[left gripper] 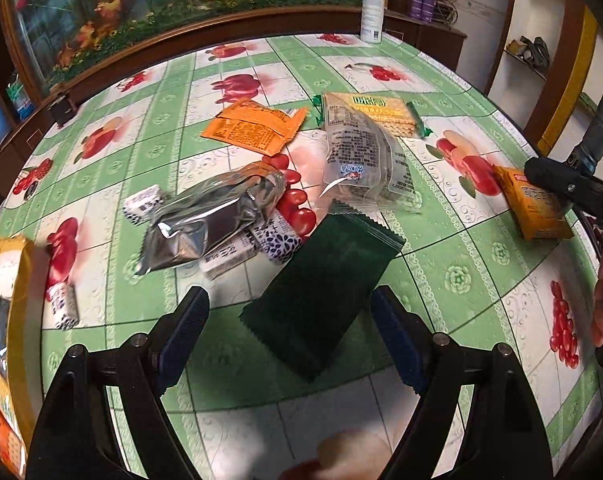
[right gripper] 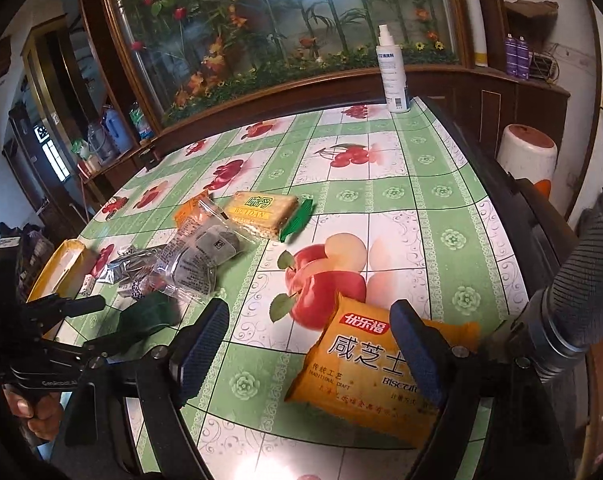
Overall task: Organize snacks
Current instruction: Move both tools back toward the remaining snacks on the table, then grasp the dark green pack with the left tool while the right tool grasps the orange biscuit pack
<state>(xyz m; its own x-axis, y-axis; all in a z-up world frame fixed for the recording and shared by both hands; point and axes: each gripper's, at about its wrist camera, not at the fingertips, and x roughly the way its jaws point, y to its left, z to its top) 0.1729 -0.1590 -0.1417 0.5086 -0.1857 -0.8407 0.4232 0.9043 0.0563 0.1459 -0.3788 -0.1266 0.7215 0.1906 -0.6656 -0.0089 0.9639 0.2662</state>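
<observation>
A dark green packet point(left gripper: 325, 292) lies flat on the table between the fingers of my left gripper point(left gripper: 287, 300), which is open; its pads stand clear of the packet. An orange-yellow biscuit packet point(right gripper: 361, 380) rests near the table's right edge. My right gripper point(right gripper: 309, 314) is open above it, the right finger in front of the packet's top. In the right wrist view the left gripper point(right gripper: 109, 322) is at the left, by the green packet point(right gripper: 149, 316). The left wrist view shows the biscuit packet point(left gripper: 537, 212) at the far right.
A pile in mid-table holds a silver foil packet point(left gripper: 217, 220), a clear packet point(left gripper: 361, 160), an orange packet point(left gripper: 253, 128), a cracker packet point(right gripper: 261, 212) and small wrapped candies point(left gripper: 141, 204). A yellow box point(right gripper: 61, 268) sits at the left edge, a spray bottle point(right gripper: 393, 72) at the back.
</observation>
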